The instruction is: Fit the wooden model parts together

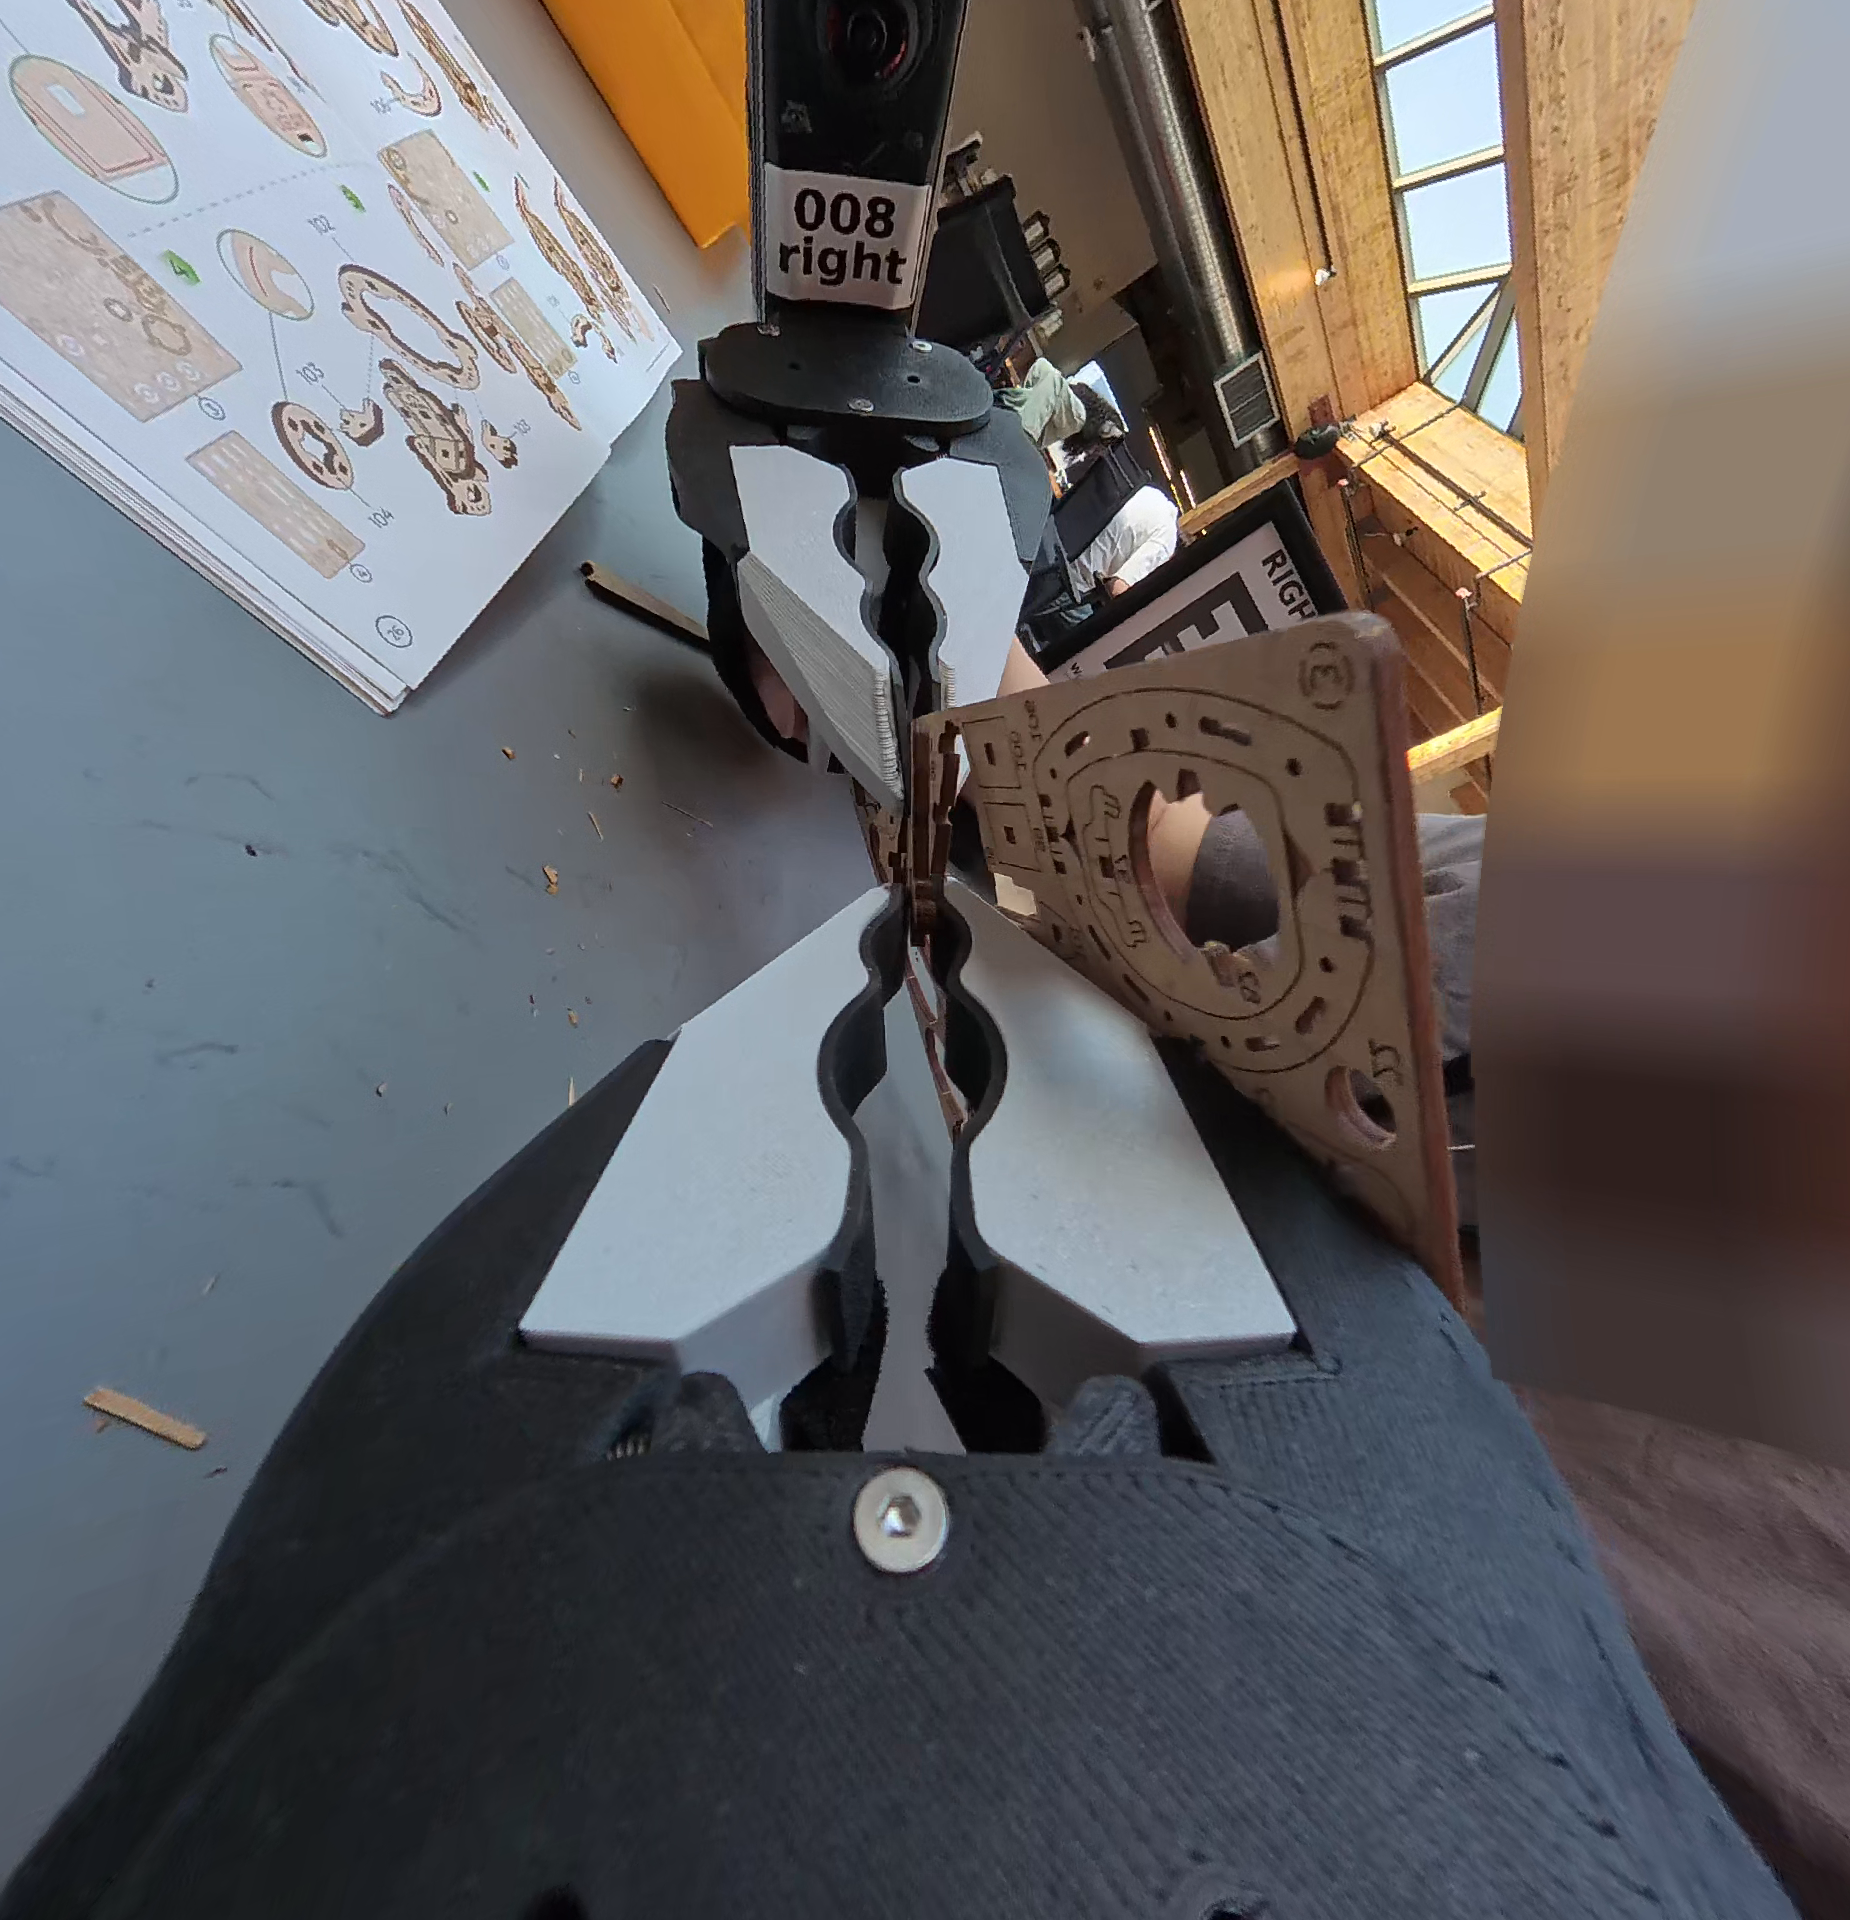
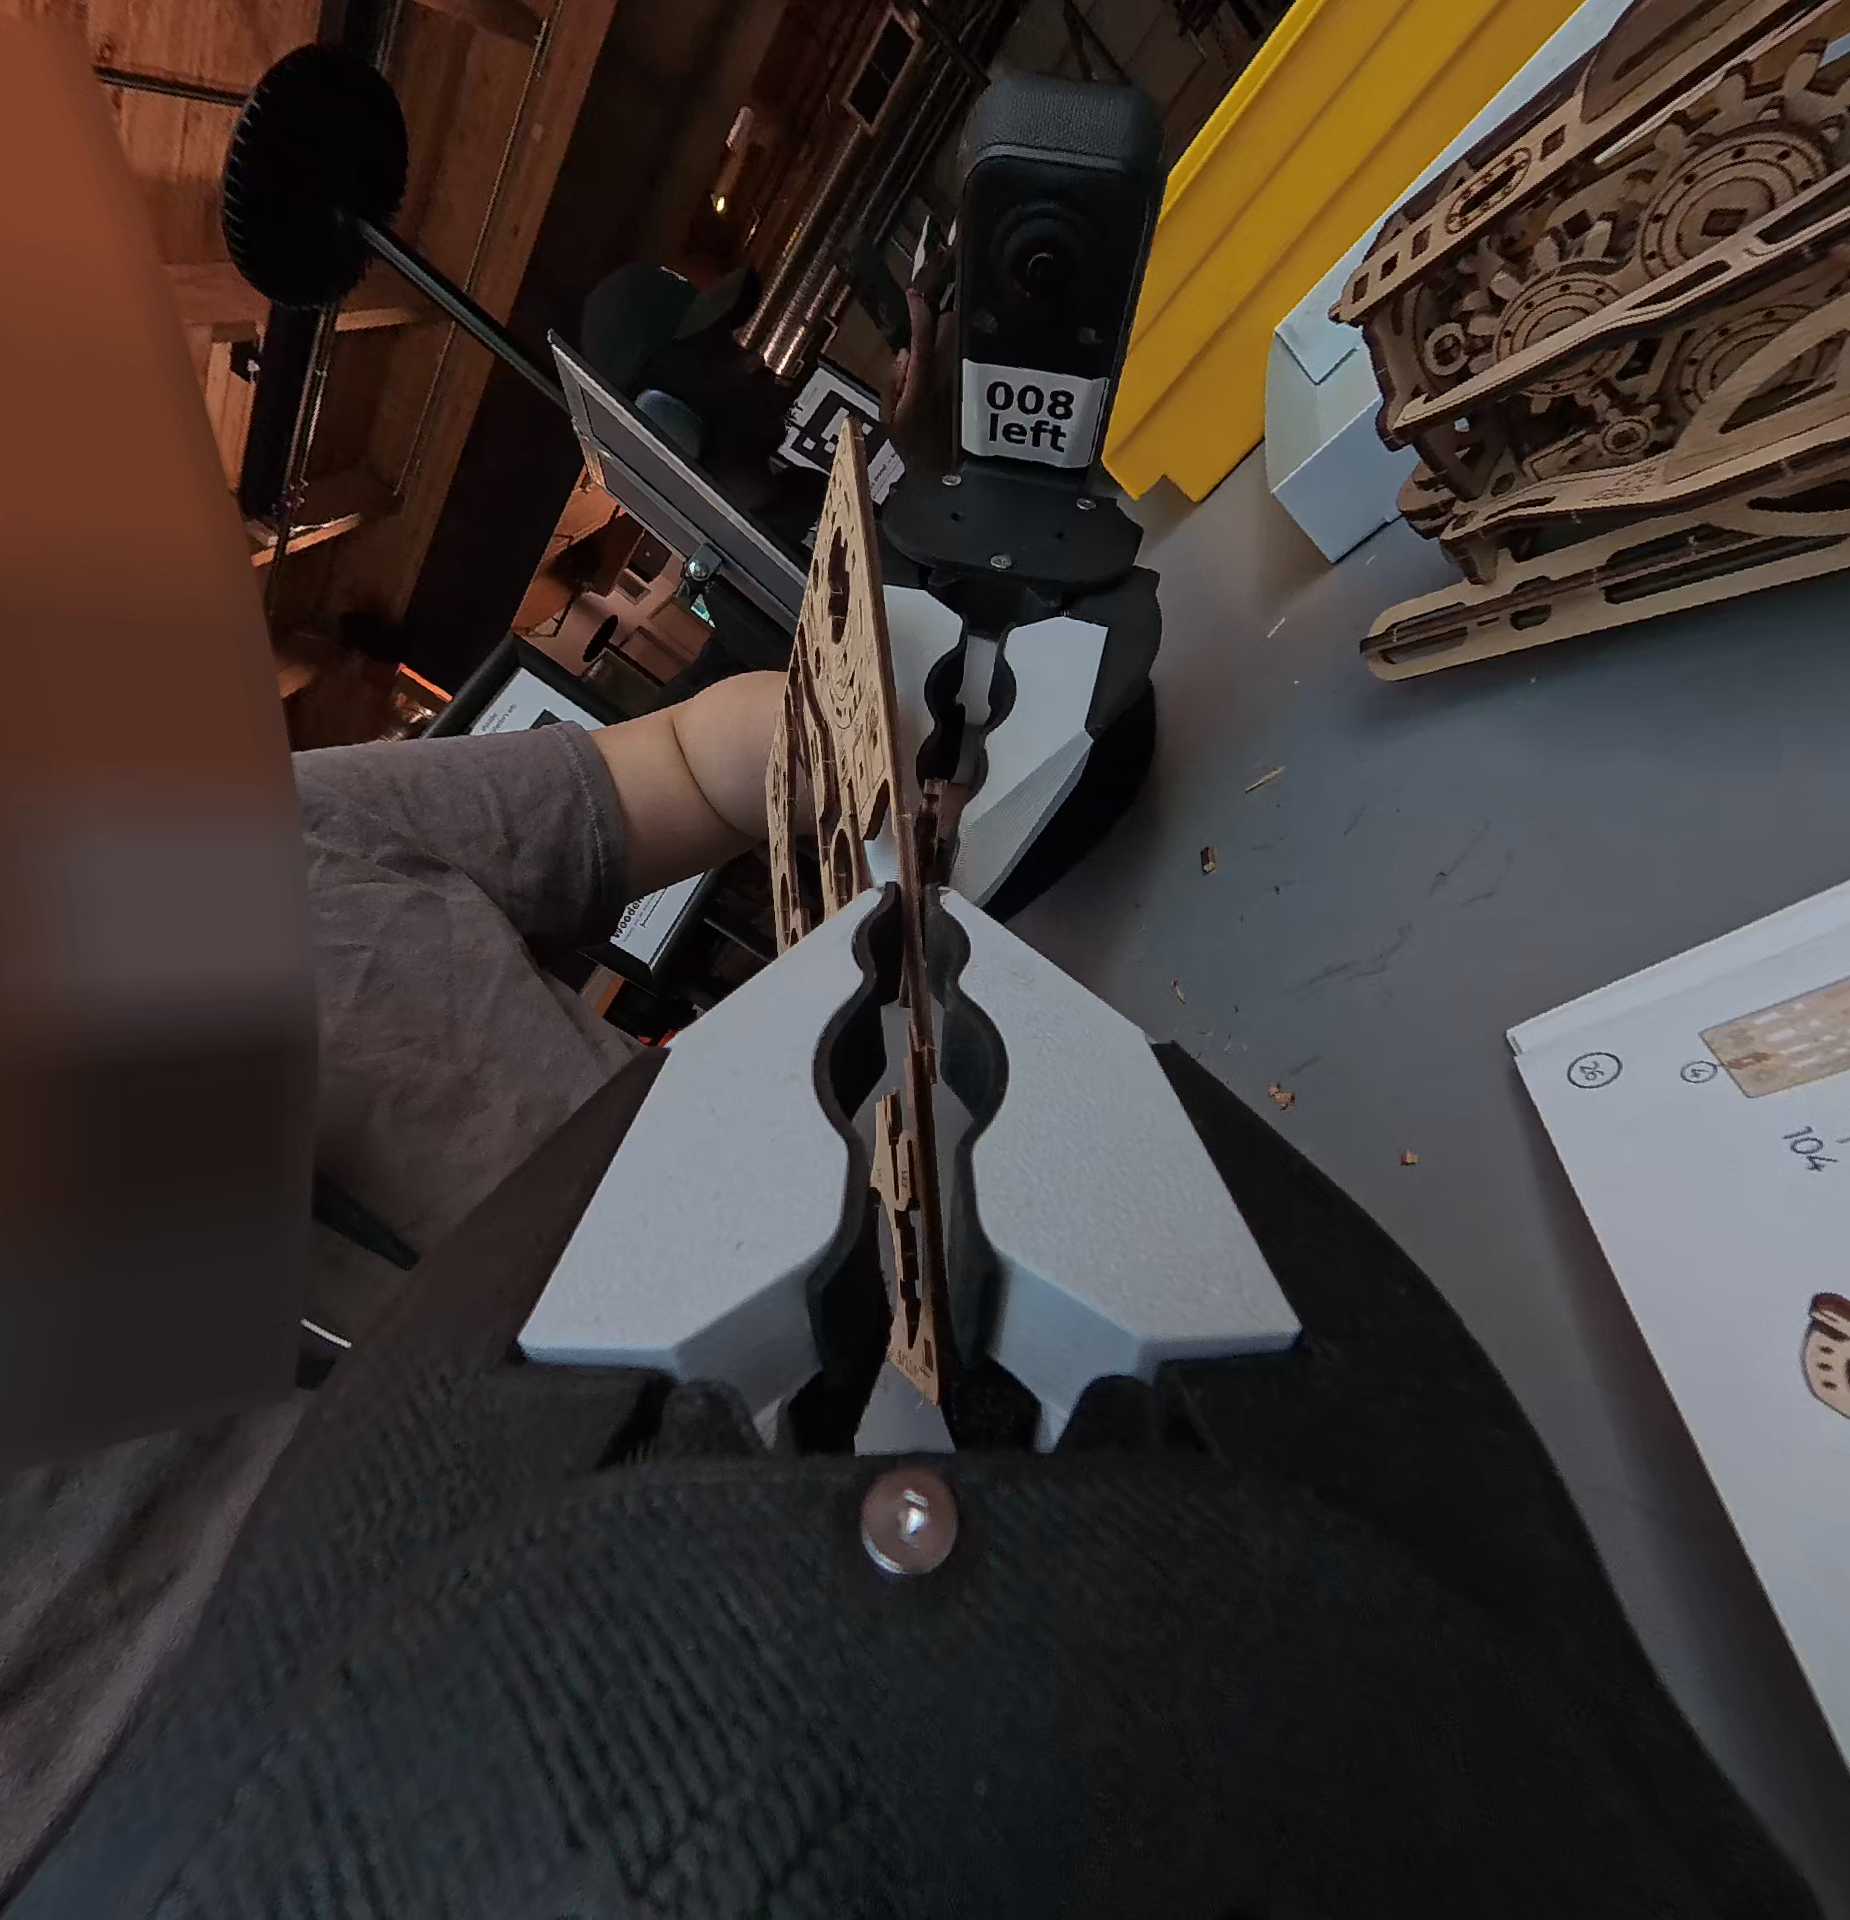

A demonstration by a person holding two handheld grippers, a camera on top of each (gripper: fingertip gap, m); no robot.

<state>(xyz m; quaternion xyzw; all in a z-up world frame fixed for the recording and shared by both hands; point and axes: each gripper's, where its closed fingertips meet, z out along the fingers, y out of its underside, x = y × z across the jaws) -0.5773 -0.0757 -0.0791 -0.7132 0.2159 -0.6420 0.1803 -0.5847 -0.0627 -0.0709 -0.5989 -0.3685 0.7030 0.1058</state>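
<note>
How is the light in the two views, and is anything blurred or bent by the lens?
Left wrist view: bright daylight from the windows, soft shadows on the grey table, sheet sharp; a blurred patch fills the right edge. Right wrist view: dimmer and warmer, dark background, a blurred patch at left. Both: wide-angle lens bends straight edges near the borders.

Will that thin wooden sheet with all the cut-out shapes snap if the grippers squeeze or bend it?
Probably stiff but fragile: the wooden sheet is thin and riddled with cut-outs. Likely light, since the left gripper and right gripper hold it upright by one edge. Twisting might crack it.
</note>
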